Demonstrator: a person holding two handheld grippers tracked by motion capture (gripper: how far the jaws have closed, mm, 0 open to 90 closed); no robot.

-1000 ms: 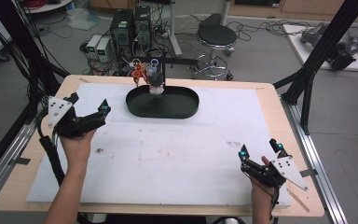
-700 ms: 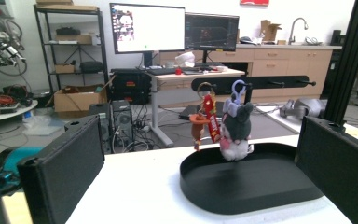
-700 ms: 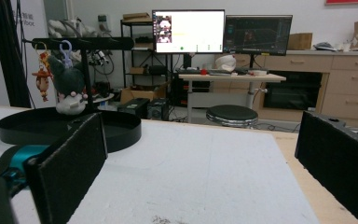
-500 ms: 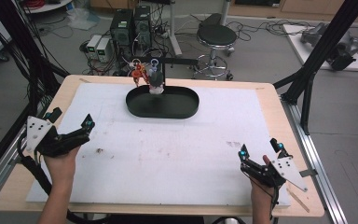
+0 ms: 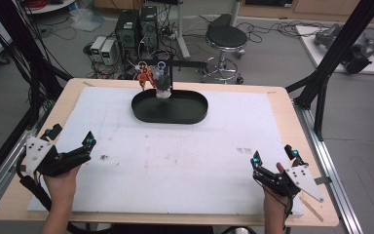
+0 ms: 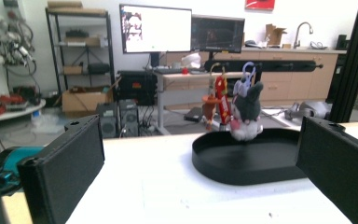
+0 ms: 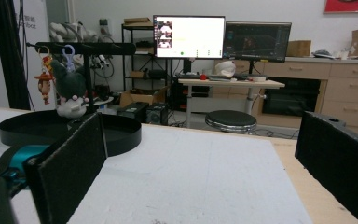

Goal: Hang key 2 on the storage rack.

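A black oval tray [image 5: 169,107] lies at the far middle of the white mat. Behind it a black bar on a stand [image 5: 185,63] carries a dark grey and white plush toy [image 5: 162,84] on a blue clip and a small orange-red figure [image 5: 144,77]. The plush [image 6: 246,112] hangs low over the tray's [image 6: 247,168] back rim. My left gripper [image 5: 71,135] rests open at the near left, holding nothing. At the near right, my right gripper [image 5: 273,154] is open too and holds nothing. The tray [image 7: 121,135] and plush [image 7: 70,95] lie far off to its left.
A white mat [image 5: 185,156] covers most of the wooden table [image 5: 282,95]. Black frame poles [image 5: 328,63] rise at both sides. Beyond the far edge stand a stool [image 5: 226,39] and computer cases [image 5: 136,27] on the floor.
My left gripper has drawn back toward the near-left edge of the table, staying open. The right gripper has kept its place.
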